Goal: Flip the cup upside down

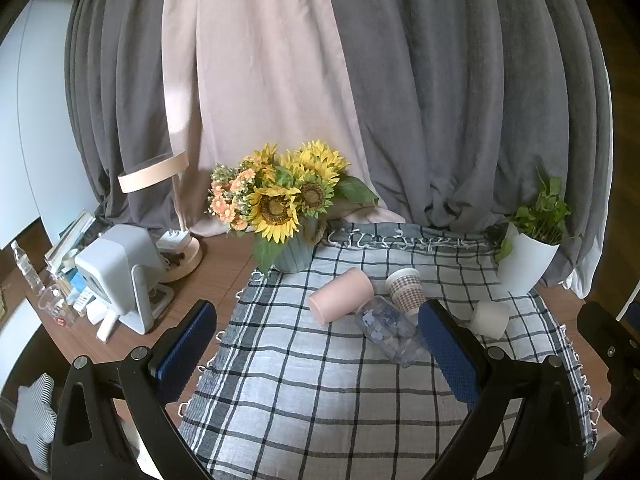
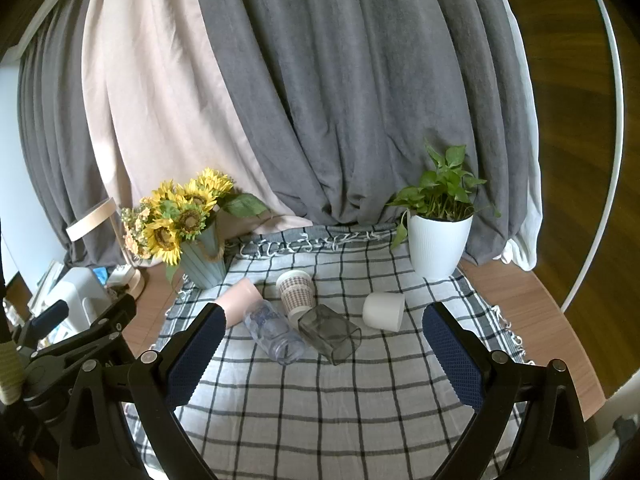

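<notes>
Several cups lie on a checked cloth (image 2: 320,400). A pink cup (image 1: 340,295) (image 2: 239,298) lies on its side. A clear patterned glass (image 1: 390,330) (image 2: 274,334) lies on its side. A checked paper cup (image 1: 406,290) (image 2: 295,291) is tilted. A smoky square glass (image 2: 331,332) lies on its side. A white cup (image 1: 490,319) (image 2: 384,310) lies on its side. My left gripper (image 1: 316,348) is open and empty, in front of the cups. My right gripper (image 2: 320,360) is open and empty, just short of the glasses.
A sunflower vase (image 1: 290,256) (image 2: 202,264) stands at the cloth's back left. A white plant pot (image 1: 524,262) (image 2: 438,244) stands at the back right. A lamp (image 1: 160,176), a white device (image 1: 116,272) and clutter are on the wooden table at left. Curtains hang behind.
</notes>
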A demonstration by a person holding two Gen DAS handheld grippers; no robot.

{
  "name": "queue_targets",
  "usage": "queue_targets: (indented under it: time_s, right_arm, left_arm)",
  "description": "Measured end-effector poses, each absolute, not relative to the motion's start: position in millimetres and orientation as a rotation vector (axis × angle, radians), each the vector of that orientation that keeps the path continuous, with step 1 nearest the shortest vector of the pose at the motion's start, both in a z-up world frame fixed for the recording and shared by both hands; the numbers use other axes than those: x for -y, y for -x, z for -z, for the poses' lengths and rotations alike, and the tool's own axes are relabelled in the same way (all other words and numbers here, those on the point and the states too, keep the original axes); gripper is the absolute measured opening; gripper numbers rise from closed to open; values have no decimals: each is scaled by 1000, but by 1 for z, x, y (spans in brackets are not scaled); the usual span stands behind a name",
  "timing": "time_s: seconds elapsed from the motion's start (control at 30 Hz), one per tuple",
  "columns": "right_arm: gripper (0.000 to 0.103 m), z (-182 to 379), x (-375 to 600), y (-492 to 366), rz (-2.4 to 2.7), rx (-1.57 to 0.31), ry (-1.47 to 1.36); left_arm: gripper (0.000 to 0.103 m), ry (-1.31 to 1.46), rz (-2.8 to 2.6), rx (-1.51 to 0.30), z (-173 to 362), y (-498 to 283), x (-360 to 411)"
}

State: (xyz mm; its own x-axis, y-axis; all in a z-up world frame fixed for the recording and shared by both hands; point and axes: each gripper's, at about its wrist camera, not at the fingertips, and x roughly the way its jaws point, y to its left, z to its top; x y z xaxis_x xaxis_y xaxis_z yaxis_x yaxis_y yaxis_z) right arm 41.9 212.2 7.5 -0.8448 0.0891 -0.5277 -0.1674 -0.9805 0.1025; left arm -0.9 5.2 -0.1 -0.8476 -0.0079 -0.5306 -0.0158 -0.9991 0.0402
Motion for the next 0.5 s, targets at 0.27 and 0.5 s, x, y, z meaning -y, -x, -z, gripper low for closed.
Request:
queue_targets:
  time_s: [0.27,0.5]
  right_arm:
    - [99,-6,-212,-42,-2891,-218,812]
    - [99,-7,-211,-42,-2891,-218,811]
  left_arm:
    - [103,866,-3017,-66,0,1,-4]
    - [103,865,-3021,-65,1,0,-5]
